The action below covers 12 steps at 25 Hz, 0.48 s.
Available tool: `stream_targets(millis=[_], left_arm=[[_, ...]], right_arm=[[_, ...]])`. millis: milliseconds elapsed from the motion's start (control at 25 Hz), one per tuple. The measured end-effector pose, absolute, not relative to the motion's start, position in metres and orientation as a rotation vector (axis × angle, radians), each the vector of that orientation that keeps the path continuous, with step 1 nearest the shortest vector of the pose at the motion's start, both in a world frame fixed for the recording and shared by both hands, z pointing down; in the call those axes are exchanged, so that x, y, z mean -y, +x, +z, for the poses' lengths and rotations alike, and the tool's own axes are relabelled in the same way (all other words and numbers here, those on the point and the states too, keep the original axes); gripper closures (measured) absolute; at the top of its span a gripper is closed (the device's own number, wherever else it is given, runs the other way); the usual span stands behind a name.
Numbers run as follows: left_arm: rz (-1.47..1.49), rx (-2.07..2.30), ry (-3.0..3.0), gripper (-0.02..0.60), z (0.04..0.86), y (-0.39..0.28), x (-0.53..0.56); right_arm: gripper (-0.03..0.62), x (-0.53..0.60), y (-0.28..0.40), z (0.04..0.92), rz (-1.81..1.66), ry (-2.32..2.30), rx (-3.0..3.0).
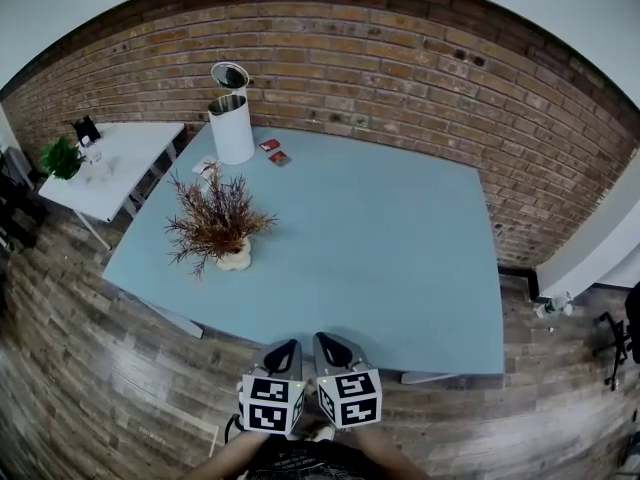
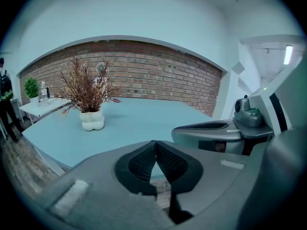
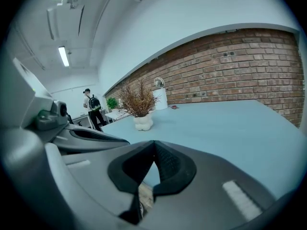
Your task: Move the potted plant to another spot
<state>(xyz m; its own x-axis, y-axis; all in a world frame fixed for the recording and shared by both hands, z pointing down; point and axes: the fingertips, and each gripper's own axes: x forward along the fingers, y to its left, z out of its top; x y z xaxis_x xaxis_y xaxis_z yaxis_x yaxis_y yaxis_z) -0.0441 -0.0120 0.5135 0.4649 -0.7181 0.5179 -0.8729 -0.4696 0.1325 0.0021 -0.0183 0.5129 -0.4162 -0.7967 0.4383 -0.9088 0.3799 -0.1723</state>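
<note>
Bottom centre, head view: left gripper [image 1: 288, 346] and right gripper [image 1: 325, 340], grey moulded shells, black ribbed pads [image 2: 141, 163]. Each carries a white cube [image 1: 272, 404] with black square markers. Dark garment [image 1: 300, 464] at the frame's lower edge.

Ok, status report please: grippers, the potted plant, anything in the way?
Left gripper and right gripper shut, empty, at the near edge of the table. Potted plant upright on its left side, untouched. Nothing between it and the grippers; white bin behind.

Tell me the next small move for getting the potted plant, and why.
Probably carry the left gripper forward and left toward the potted plant. Both it and the right gripper sit shut and empty at the near edge of the table, well short of the plant, which stands toward the left side.
</note>
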Motion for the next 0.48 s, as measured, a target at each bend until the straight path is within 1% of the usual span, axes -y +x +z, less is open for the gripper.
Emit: stream_targets(millis=[480], left_arm=[[0.578,1.346,2.332,0.58,0.517,-0.044,-0.001]], right_arm=[[0.588,0.005,0.004,0.511,0.585,1.51,2.374]])
